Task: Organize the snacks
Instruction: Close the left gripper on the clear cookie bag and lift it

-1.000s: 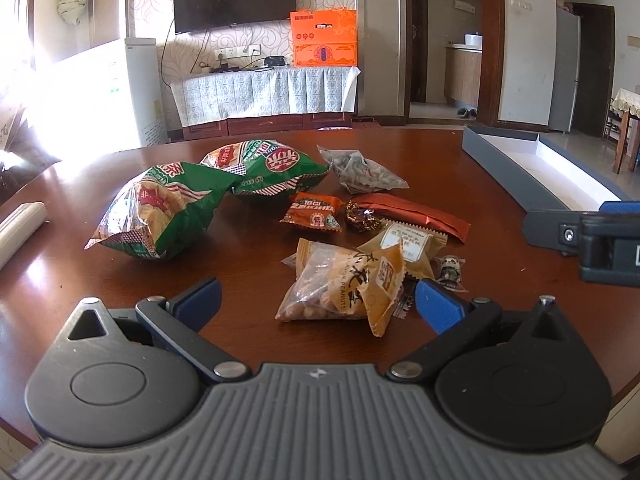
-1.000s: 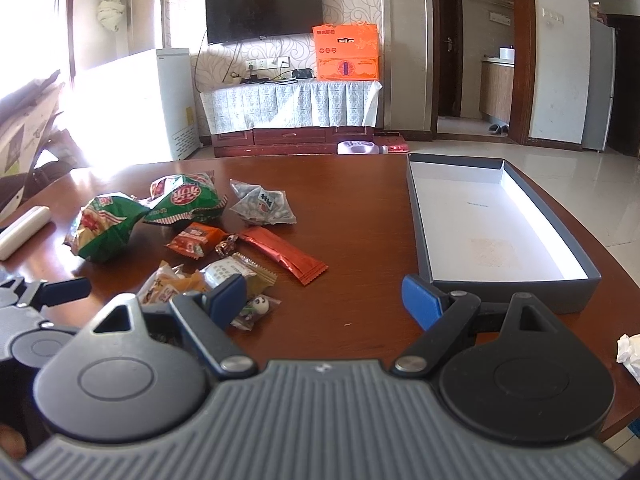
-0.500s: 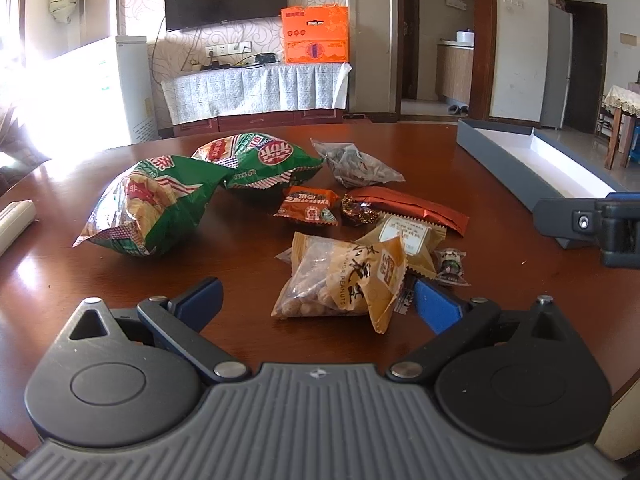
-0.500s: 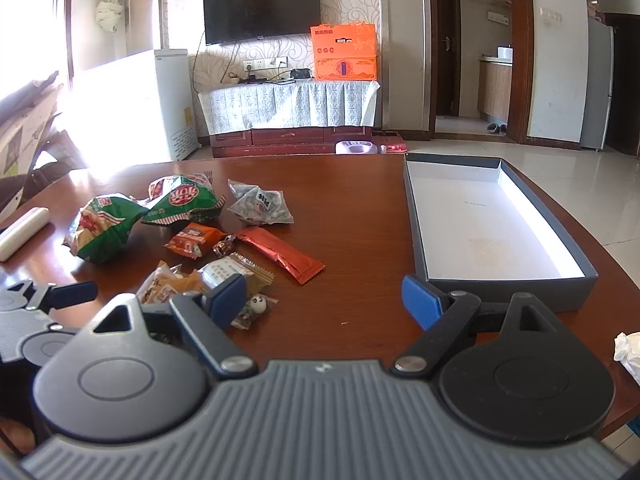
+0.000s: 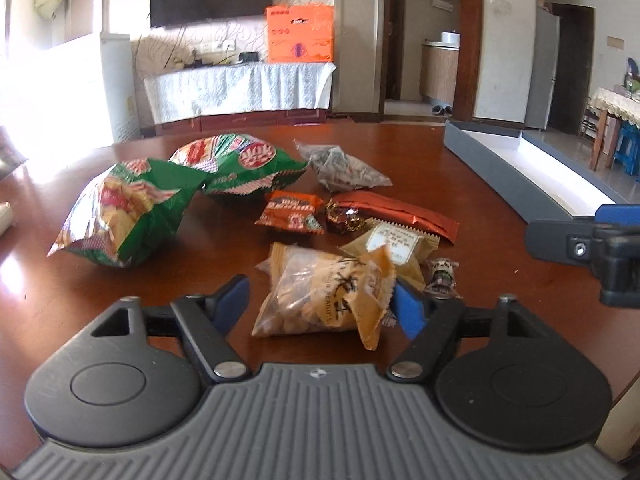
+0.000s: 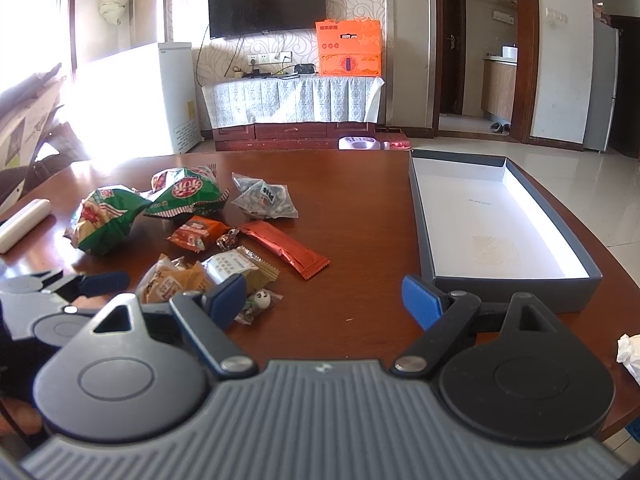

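- Left gripper (image 5: 322, 308): jaws spread wide, straddling the orange peanut bag (image 5: 324, 292) on the table (image 5: 420, 168); contact cannot be told.
- Right gripper (image 6: 324, 300): jaws spread wide, holding nothing, between the snack pile and the grey box (image 6: 516, 280).

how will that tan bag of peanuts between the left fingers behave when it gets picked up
The peanut bag looks like thin, crinkly film, so it will probably flop and sag rather than stay stiff. The loose nuts visible inside may shift toward the low end. Its glossy surface could slip unless the left gripper, now open, closes on the filled part.
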Action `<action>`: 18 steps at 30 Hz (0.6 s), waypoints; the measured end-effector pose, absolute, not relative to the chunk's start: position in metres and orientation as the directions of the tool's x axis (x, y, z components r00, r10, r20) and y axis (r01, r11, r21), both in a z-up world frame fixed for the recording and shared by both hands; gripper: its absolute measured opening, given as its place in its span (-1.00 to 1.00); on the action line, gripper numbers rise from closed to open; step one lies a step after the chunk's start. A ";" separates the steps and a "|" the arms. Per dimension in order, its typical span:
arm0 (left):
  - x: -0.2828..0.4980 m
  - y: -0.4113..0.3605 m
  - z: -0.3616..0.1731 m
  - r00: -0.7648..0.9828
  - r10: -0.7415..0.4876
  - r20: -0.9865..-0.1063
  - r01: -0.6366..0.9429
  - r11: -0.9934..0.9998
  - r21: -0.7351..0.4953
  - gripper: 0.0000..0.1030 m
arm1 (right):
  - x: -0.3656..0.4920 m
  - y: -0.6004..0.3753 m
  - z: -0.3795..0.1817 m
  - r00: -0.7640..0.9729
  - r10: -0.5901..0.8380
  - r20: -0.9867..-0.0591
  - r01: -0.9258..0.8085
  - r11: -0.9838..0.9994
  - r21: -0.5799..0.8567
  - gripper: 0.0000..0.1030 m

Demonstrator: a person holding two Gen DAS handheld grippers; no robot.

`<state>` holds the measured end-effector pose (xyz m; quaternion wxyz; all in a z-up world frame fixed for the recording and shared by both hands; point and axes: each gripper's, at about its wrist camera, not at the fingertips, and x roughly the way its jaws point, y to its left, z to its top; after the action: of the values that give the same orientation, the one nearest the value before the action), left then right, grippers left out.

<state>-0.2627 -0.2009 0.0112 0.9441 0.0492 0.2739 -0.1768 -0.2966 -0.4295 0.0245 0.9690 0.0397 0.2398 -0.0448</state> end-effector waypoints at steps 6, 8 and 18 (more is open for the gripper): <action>-0.266 -0.199 0.013 0.787 -0.321 -0.526 0.377 0.926 -0.001 0.20 | -0.280 -0.423 0.013 0.849 -0.043 -0.526 0.062 0.998 0.018 0.66; -0.267 -0.195 0.015 0.789 -0.330 -0.519 0.379 0.925 -0.011 0.19 | -0.273 -0.422 0.007 0.834 -0.043 -0.551 0.058 0.998 0.010 0.66; -0.263 -0.176 0.012 0.811 -0.242 -0.533 0.308 0.951 0.036 0.18 | -0.254 -0.393 -0.009 0.824 0.009 -0.566 -0.084 0.991 -0.107 0.66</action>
<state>-0.2631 -0.1756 0.0123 0.9496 0.0603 0.2715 -0.1447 -0.2540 -0.3932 -0.0090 0.9530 -0.0636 0.2953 0.0244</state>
